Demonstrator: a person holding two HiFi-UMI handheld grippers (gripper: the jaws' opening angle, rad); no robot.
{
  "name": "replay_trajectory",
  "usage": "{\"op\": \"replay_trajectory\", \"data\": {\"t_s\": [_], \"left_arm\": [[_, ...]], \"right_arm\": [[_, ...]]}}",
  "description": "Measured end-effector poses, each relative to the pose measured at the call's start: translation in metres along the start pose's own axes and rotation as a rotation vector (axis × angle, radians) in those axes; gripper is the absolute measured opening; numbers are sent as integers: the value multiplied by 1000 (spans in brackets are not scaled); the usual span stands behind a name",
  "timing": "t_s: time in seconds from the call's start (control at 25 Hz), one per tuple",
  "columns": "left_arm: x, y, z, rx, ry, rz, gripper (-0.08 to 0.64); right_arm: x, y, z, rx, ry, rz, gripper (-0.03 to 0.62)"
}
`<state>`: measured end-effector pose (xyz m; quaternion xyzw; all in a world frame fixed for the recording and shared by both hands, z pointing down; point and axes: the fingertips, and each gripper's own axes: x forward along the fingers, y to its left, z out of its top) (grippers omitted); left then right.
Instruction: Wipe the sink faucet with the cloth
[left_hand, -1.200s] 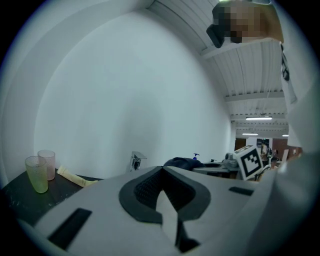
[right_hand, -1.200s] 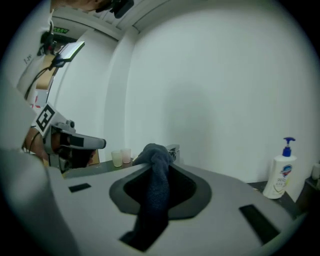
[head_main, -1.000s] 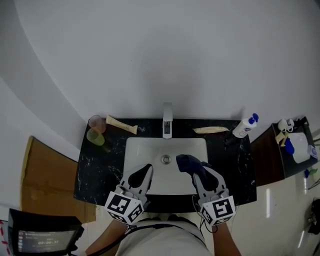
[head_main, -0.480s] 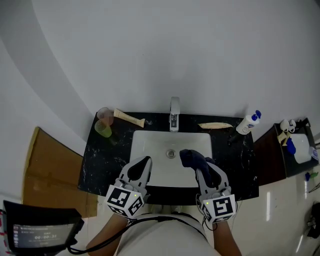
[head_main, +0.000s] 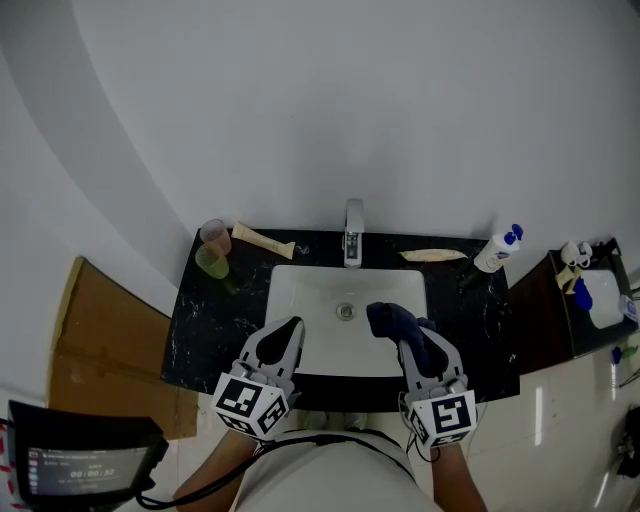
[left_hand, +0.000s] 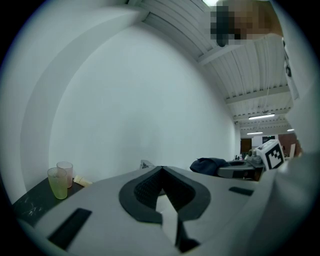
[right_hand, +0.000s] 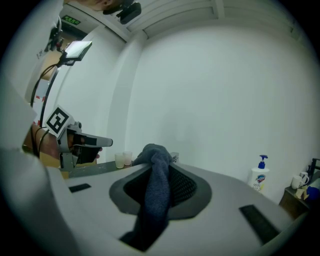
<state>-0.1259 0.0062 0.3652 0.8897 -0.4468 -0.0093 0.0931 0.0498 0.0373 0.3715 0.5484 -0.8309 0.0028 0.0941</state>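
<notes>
The right gripper (right_hand: 159, 159) has its jaws pinching a dark blue cloth (right_hand: 155, 195), which bunches above the tips and hangs down between them. The left gripper (left_hand: 161, 168) has its jaws pressed together with nothing between them. In the head view both sit low in the frame over the front edge of the white sink (head_main: 300, 300), the cloth just right of the drain (head_main: 346, 312). The faucet (head_main: 353, 232) stands at centre behind the basin, apart from the cloth. Two cups (head_main: 212, 250) stand at the left of the black counter (head_main: 200, 340), a soap bottle (head_main: 497, 252) at the right.
</notes>
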Motion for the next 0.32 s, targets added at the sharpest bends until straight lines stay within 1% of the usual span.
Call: {"op": "replay_trajectory", "data": {"t_s": [0.32], "left_arm": [[-5,2,-1,4,-3,-4,0]], "right_arm": [[-2,5,-2,3,-4,-13,77]]}}
